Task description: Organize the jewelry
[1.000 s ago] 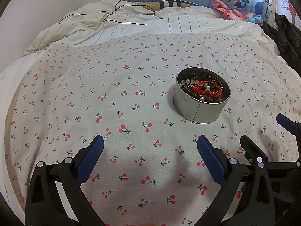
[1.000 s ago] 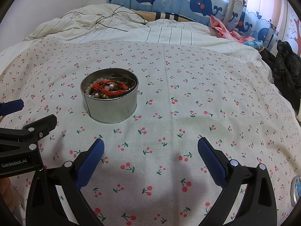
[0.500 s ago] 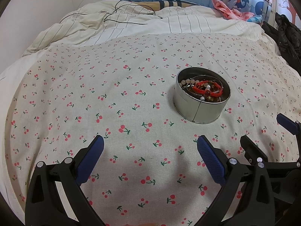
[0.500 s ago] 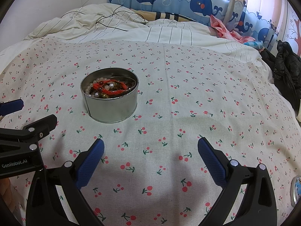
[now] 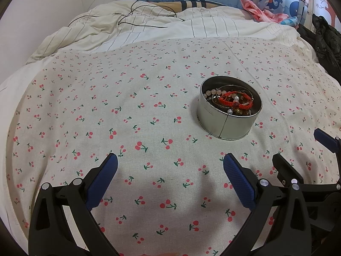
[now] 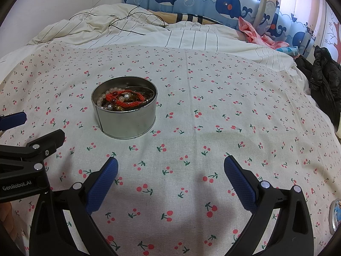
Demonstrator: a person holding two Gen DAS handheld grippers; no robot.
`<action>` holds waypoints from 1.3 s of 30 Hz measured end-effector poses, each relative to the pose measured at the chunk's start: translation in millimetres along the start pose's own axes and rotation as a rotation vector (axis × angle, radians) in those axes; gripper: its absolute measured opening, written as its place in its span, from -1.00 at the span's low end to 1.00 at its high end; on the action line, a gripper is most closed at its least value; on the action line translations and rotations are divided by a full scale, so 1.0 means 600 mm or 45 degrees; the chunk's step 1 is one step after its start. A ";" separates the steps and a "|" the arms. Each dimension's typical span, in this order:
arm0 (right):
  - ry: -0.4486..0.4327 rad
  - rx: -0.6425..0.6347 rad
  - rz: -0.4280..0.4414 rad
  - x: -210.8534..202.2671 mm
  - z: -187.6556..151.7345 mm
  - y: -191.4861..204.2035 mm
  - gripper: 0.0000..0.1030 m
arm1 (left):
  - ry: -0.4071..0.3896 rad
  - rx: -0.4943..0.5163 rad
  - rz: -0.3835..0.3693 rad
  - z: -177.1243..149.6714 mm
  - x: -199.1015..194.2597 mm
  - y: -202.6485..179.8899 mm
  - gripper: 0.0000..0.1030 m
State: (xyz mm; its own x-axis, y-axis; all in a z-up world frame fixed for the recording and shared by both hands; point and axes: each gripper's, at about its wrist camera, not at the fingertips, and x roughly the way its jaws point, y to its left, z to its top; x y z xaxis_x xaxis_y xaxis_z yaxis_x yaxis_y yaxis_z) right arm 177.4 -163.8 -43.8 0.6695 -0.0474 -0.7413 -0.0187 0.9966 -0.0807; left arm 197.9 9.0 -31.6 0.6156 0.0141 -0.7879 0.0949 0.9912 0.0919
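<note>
Jaws spread as before, tin (image 5: 229, 125) unmoved.

I see soft, even daylight coming from the curtained window (image 6: 277, 6) far ahead to my right. Both views are sharp, with fisheye bending and dark corners; faint shadows lie below each gripper.
</note>
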 end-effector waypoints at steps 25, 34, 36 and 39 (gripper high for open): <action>0.003 0.012 -0.006 0.005 0.001 -0.007 0.85 | 0.040 -0.115 -0.028 -0.003 0.012 0.027 0.85; 0.005 0.010 -0.006 0.005 0.001 -0.008 0.85 | 0.047 -0.118 -0.043 -0.002 0.014 0.027 0.85; 0.004 0.011 -0.006 0.005 0.001 -0.007 0.85 | 0.048 -0.118 -0.040 -0.002 0.013 0.027 0.85; 0.004 0.010 -0.005 0.005 0.001 -0.007 0.85 | 0.048 -0.120 -0.040 -0.002 0.013 0.027 0.85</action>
State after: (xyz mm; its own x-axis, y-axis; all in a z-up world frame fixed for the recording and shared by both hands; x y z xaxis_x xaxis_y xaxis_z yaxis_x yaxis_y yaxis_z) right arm 180.2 -167.9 -45.2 0.6669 -0.0518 -0.7433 -0.0103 0.9968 -0.0788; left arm 203.5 25.4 -37.2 0.5835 -0.0136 -0.8120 0.0382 0.9992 0.0107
